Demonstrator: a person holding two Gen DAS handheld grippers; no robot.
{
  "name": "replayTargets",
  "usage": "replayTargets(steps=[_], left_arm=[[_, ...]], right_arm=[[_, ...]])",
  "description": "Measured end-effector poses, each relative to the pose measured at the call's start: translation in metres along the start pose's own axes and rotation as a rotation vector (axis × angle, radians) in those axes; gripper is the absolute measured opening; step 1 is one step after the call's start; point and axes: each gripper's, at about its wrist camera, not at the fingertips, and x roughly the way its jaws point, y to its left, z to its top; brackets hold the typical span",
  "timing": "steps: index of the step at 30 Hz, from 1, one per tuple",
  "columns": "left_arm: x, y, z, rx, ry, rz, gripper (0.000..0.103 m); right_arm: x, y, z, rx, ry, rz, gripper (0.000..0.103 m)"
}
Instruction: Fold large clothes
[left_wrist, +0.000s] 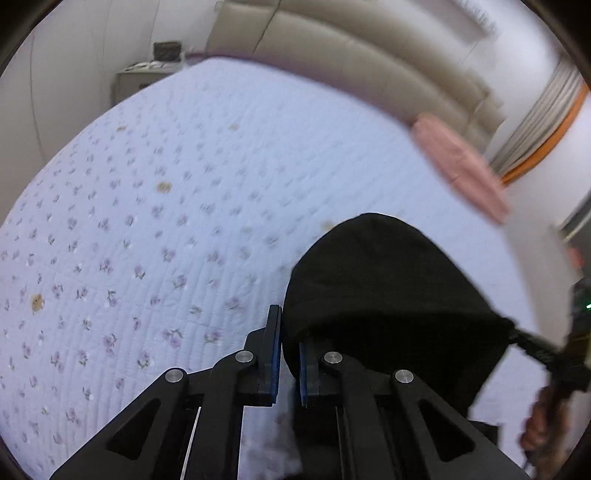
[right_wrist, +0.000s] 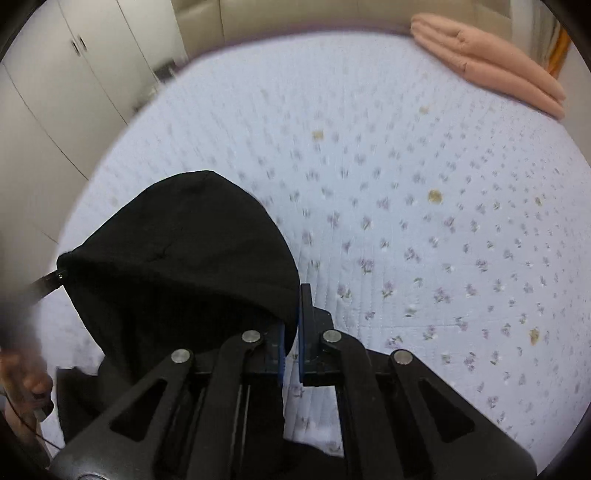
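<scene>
While both grippers hang over the bed (left_wrist: 147, 184), the left gripper (left_wrist: 290, 354) and right gripper (right_wrist: 291, 325) each pinch the black garment (left_wrist: 388, 295) between nearly closed fingers.

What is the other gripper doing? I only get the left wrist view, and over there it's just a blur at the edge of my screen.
Observer: In the right wrist view, the right gripper is shut on an edge of the black garment, with the fabric pinched between its blue pads.
Operator: And that pink smear at the far end?
Observer: That is a pink blanket, neatly folded in layers, lying at a far corner of the bed.
Operator: Is there anything beside the bed?
Observer: White wardrobe doors stand along one side of it.
</scene>
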Motion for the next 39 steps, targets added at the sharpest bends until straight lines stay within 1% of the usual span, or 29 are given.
replayTargets(steps=[1,3,4,5,6,7,8,9,11,13,15,16,17,18,19,20,22,24,25,27,29,30,32,34,35,37,38,39], left_arm=[[-0.005,0.001,-0.003,0.003,-0.001,-0.014,0.008],[0.007,0.008,-0.012,0.015,0.055,0.008,0.008],[0.023,0.014,-0.018,0.014,0.108,0.036,0.008],[0.045,0.023,-0.027,0.005,0.188,0.056,0.008],[0.063,0.031,-0.036,-0.004,0.244,0.069,0.008],[0.077,0.036,-0.044,-0.009,0.281,0.065,0.009],[0.080,0.037,-0.048,-0.005,0.266,0.062,0.011],[0.079,0.035,-0.048,0.009,0.245,0.058,0.012],[0.079,0.034,-0.048,0.008,0.246,0.060,0.013],[0.075,0.032,-0.048,0.021,0.243,0.068,0.016],[0.060,0.028,-0.049,0.070,0.236,0.109,0.033],[0.052,0.025,-0.048,0.107,0.239,0.124,0.039],[0.039,0.021,-0.050,0.153,0.231,0.135,0.049],[0.028,0.017,-0.050,0.184,0.223,0.141,0.054],[0.016,0.017,-0.047,0.221,0.216,0.139,0.056],[0.006,0.015,-0.049,0.253,0.208,0.125,0.057],[-0.009,0.009,-0.048,0.279,0.192,0.073,0.057],[-0.014,0.000,-0.042,0.275,0.177,0.029,0.057],[-0.016,-0.007,-0.035,0.271,0.155,0.013,0.057],[-0.016,-0.020,-0.016,0.244,0.083,-0.009,0.057],[-0.006,-0.027,-0.002,0.205,0.051,-0.016,0.057],[0.004,-0.030,0.002,0.194,0.057,-0.008,0.057],[0.034,-0.033,0.003,0.192,0.108,0.020,0.057],[0.055,-0.033,-0.003,0.216,0.149,0.059,0.057],[0.066,-0.030,-0.010,0.239,0.182,0.076,0.057],[0.074,-0.026,-0.026,0.275,0.225,0.094,0.057],[0.075,-0.023,-0.035,0.298,0.232,0.093,0.057],[0.075,-0.024,-0.041,0.314,0.231,0.100,0.057]], right_arm=[[-0.001,0.001,-0.005,-0.013,-0.002,0.001,0.002],[0.010,0.001,-0.017,-0.038,0.030,0.000,0.002],[0.024,-0.001,-0.024,-0.035,0.065,0.003,0.002],[0.035,-0.003,-0.027,-0.035,0.094,0.005,0.003],[0.050,-0.004,-0.032,-0.042,0.132,-0.010,0.003],[0.062,-0.005,-0.037,-0.049,0.162,-0.021,0.003],[0.079,-0.007,-0.044,-0.047,0.209,-0.013,0.003],[0.087,-0.008,-0.048,-0.041,0.226,-0.008,0.004],[0.089,-0.010,-0.050,-0.038,0.214,-0.005,0.003],[0.084,-0.010,-0.048,-0.032,0.219,-0.004,0.006],[0.073,-0.013,-0.045,-0.037,0.228,-0.010,0.016],[0.066,-0.014,-0.044,-0.045,0.228,-0.009,0.018],[0.054,-0.015,-0.042,-0.059,0.222,-0.010,0.024],[0.046,-0.015,-0.042,-0.067,0.216,-0.009,0.033],[0.037,-0.016,-0.040,-0.073,0.205,-0.004,0.039],[0.022,-0.016,-0.037,-0.074,0.184,0.011,0.046],[0.007,-0.013,-0.033,-0.070,0.160,0.034,0.047],[-0.009,-0.005,-0.024,-0.069,0.109,0.045,0.047],[-0.012,0.000,-0.017,-0.070,0.089,0.049,0.047],[-0.015,0.019,-0.003,-0.069,0.045,0.075,0.047],[-0.006,0.032,0.008,-0.077,0.035,0.077,0.047],[0.003,0.037,0.013,-0.086,0.035,0.059,0.047],[0.027,0.049,0.018,-0.115,0.054,0.039,0.047],[0.045,0.049,0.012,-0.124,0.091,0.022,0.047],[0.055,0.047,0.005,-0.126,0.126,0.025,0.047],[0.068,0.042,-0.014,-0.142,0.181,0.028,0.046],[0.076,0.038,-0.027,-0.157,0.215,0.021,0.046],[0.078,0.036,-0.035,-0.159,0.231,0.019,0.046]])
